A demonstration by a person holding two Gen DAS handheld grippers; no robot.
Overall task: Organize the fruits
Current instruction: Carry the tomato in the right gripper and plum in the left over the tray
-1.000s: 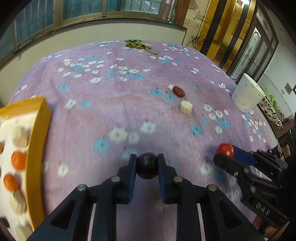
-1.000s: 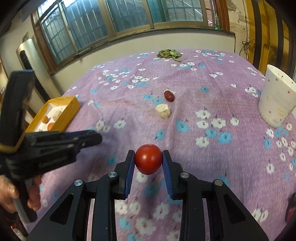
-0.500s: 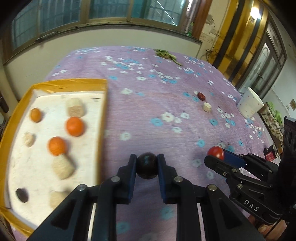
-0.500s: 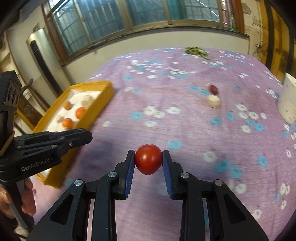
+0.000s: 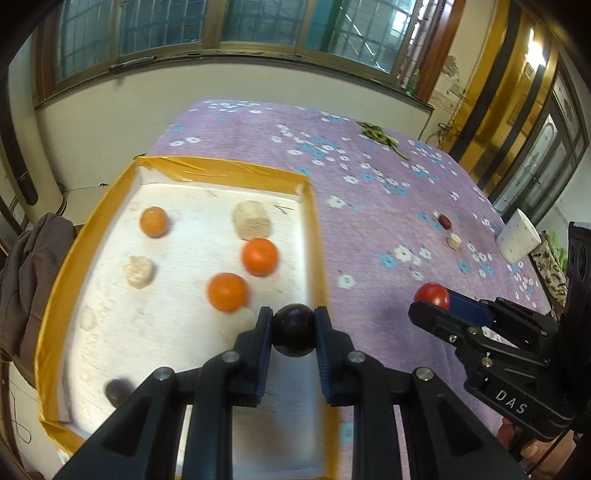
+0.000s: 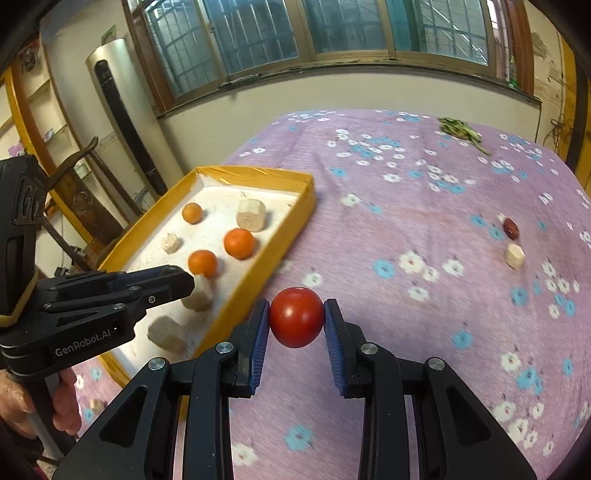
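The fingers (image 5: 264, 332) of the left gripper (image 5: 293, 328) are clenched on a dark round fruit (image 5: 294, 329), holding it above the near right edge of the yellow tray (image 5: 221, 170). The fingers (image 6: 332, 325) of the right gripper (image 6: 295, 321) grasp a red tomato (image 6: 295, 317) and hold it over the purple flowered cloth (image 6: 424, 206), just right of the tray's long side.

Inside the tray, on its white lining, lie three oranges: one near the far left (image 5: 153, 221), one toward the right wall (image 5: 259, 256) and one closer in (image 5: 226, 291). Among them sit pale beige chunks, a large one at the back (image 5: 251, 220) and a smaller one at the left (image 5: 138, 271). A dark blurred lump (image 5: 117, 390) lies in the near left corner; it may be another dark fruit, but the blur makes that uncertain.

Out on the cloth, well apart from the tray, a dark red date (image 6: 511, 228) lies just beside a pale chunk (image 6: 514, 255). Farther right stands a white cup (image 5: 517, 240). A sprig of green leaves (image 6: 460, 131) lies near the far edge of the surface, below the windows (image 6: 314, 33).
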